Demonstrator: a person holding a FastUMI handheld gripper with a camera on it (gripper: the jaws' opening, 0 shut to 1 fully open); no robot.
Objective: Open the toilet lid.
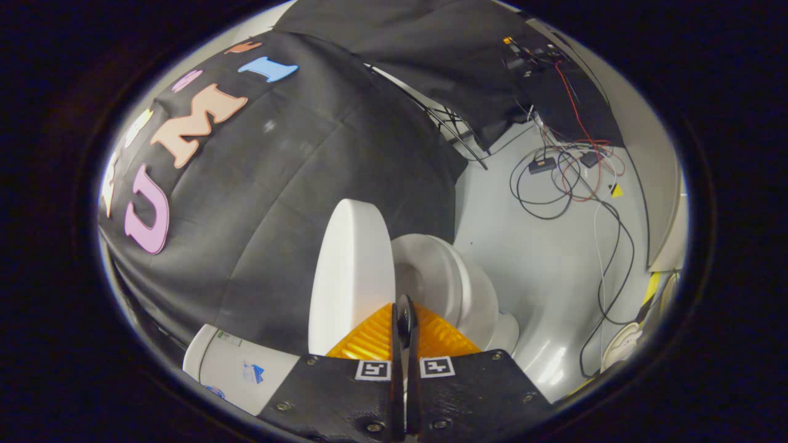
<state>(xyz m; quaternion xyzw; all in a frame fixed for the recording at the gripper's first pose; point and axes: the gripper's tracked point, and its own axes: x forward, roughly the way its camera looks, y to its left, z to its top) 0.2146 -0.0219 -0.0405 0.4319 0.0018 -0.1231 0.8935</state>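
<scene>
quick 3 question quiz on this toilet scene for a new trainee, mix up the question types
1. True or false: the toilet lid is raised, standing away from the seat.
2. Multiple choice: the tongs are A) wide open, B) closed together with nothing between the fingers, C) clamped on the cistern.
3. Fill in: loose ___ lie on the floor beyond the toilet.

Key: 1 true; 2 B; 3 cables
</scene>
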